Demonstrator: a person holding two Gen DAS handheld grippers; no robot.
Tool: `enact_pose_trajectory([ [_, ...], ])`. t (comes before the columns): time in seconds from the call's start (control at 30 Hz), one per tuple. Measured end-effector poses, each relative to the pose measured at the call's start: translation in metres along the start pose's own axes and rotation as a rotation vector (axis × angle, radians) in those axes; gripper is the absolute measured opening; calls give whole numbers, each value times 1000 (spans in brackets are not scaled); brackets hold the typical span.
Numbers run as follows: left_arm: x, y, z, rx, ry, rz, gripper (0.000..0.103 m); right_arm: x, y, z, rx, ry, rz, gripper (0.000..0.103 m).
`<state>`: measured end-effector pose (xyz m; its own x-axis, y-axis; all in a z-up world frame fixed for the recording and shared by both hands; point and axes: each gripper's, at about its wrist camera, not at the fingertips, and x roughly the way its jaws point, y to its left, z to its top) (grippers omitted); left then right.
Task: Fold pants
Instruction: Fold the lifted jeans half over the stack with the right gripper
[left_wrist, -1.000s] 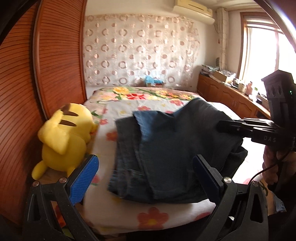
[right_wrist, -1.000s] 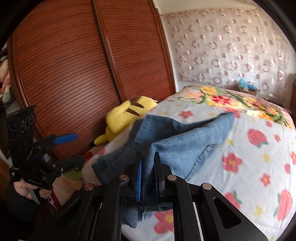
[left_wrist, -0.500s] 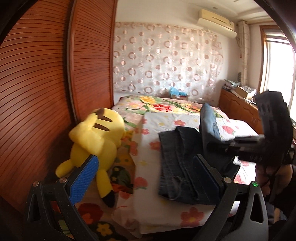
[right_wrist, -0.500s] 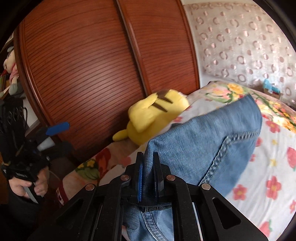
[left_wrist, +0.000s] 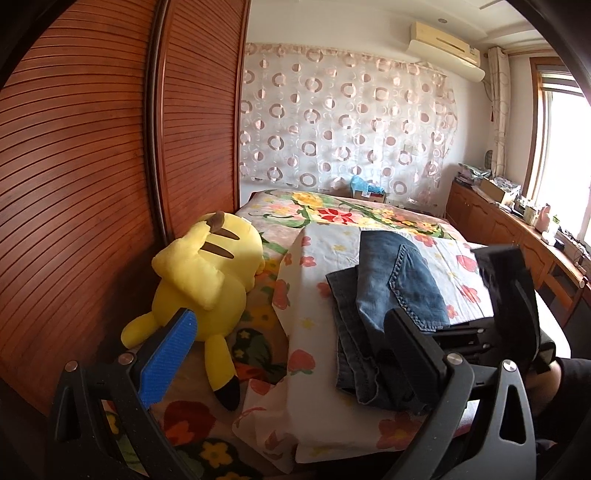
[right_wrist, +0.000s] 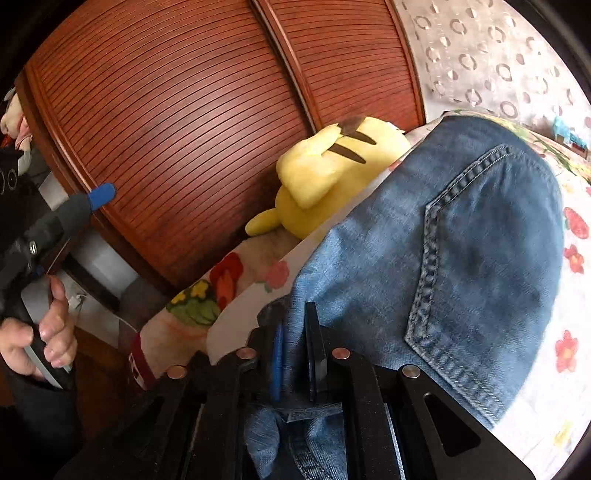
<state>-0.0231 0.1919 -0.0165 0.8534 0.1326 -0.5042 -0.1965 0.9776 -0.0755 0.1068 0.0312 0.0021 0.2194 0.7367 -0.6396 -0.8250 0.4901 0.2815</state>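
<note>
Pants: we see the blue denim pants (left_wrist: 391, 295) lying on the floral bed (left_wrist: 306, 369) near its foot, partly folded, a lighter layer with a stitched back pocket lying over a darker layer beneath.
Right gripper: our right gripper (right_wrist: 297, 354) has its two fingers pressed close together with a fold of the pants pinched between them; in the left wrist view it (left_wrist: 461, 334) sits at the right edge of the pants, low over the bed.
Left gripper: our left gripper (left_wrist: 291, 358) stands wide apart, its blue pad (left_wrist: 168, 356) on one side and dark finger on the other, with nothing between them; it is off the near-left corner of the bed, not touching the pants.
Left hand: in the right wrist view our left hand (right_wrist: 40, 332) wraps the handle of its gripper, well apart from the pants.
Plush: a yellow plush toy (left_wrist: 207, 280) lies on the bed beside the wooden slatted wardrobe (left_wrist: 92, 166), left of the pants and apart from them.
Room: a circle-patterned curtain (left_wrist: 347, 122) hangs behind the bed.
</note>
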Motion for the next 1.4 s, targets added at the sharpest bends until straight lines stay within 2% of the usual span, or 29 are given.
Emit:
enact_pose_trajectory([
  [0.23,18,-25,-4,25,36,-65,101,-37,-6,13,-41,-65,-104,45],
  [0.33,26,-39,-6,40,51,-94,101,-54,-14,17,-50,-100,-130,51],
  [0.4,30,-50,-6,51,61,-115,101,-62,-22,18,-43,-118,-169,52],
  [0.47,32,-57,-6,60,64,-133,101,-65,-27,18,-22,-129,-149,52],
  [0.57,39,-68,-7,83,83,-144,101,-66,-36,21,-19,-147,-207,53],
  [0.7,52,-69,-13,84,117,-168,99,-52,-51,28,-13,-142,-272,61],
  [0.87,71,-64,-28,59,196,-197,61,-24,-68,44,21,-108,-320,62],
  [1.0,82,-59,-45,46,252,-200,47,2,-91,62,72,-93,-317,62],
  [1.17,85,-56,-55,16,264,-204,48,36,-119,80,145,-63,-269,63],
  [1.23,85,-57,-57,18,260,-184,59,47,-128,83,160,-51,-257,67],
  [1.4,89,-49,-62,-45,260,-217,60,75,-157,90,217,-19,-214,77],
])
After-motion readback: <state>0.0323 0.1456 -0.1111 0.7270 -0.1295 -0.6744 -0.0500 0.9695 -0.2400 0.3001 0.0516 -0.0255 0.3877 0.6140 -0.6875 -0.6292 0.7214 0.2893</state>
